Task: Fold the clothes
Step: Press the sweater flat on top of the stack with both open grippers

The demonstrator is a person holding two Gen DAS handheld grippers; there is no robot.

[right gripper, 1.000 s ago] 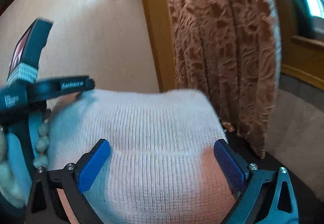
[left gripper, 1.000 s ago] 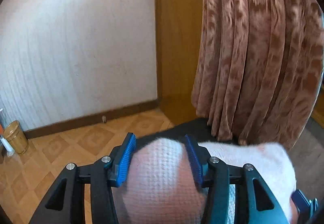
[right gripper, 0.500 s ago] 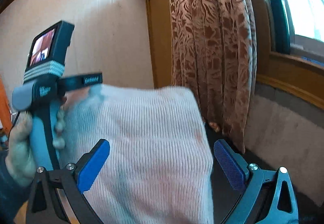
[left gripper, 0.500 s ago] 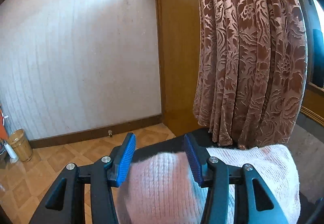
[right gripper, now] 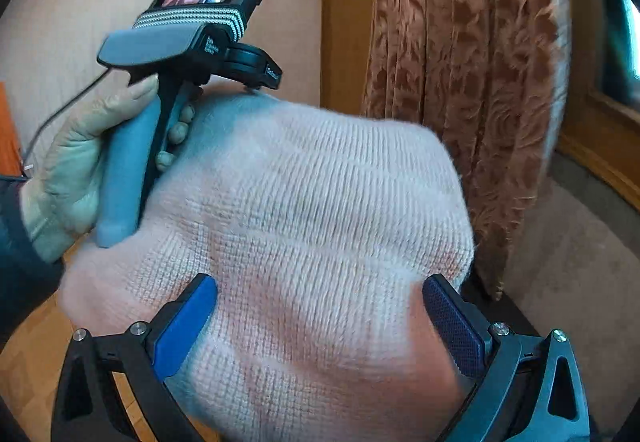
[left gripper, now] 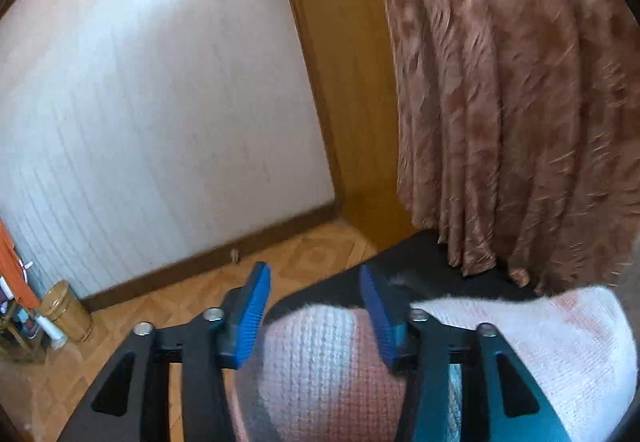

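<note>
A white knit garment (left gripper: 320, 362) bulges up between the blue pads of my left gripper (left gripper: 313, 271). Its jaws are closing and both pads touch the knit. The rest of the garment (left gripper: 560, 346) trails right over a black table (left gripper: 420, 262). In the right wrist view the same garment (right gripper: 320, 202) fills the wide gap of my right gripper (right gripper: 320, 282), whose jaws stand far apart. The cloth spreads past both pads and I see no pinch. A gloved hand (right gripper: 68, 178) holds the left gripper's handle (right gripper: 124, 178) against the cloth's upper left edge. The left fingertips are hidden there.
A brown patterned curtain (left gripper: 500, 102) hangs just beyond the table, beside a wooden door frame (left gripper: 340, 82). Tiled floor (left gripper: 180, 302) lies to the left with a small wooden bin (left gripper: 66, 308) by the wall. A window ledge (right gripper: 600, 146) runs at the right.
Both views have rolled and blurred with fast motion. In the right wrist view the garment has spread to fill the jaws again, and the left gripper has shifted right.
</note>
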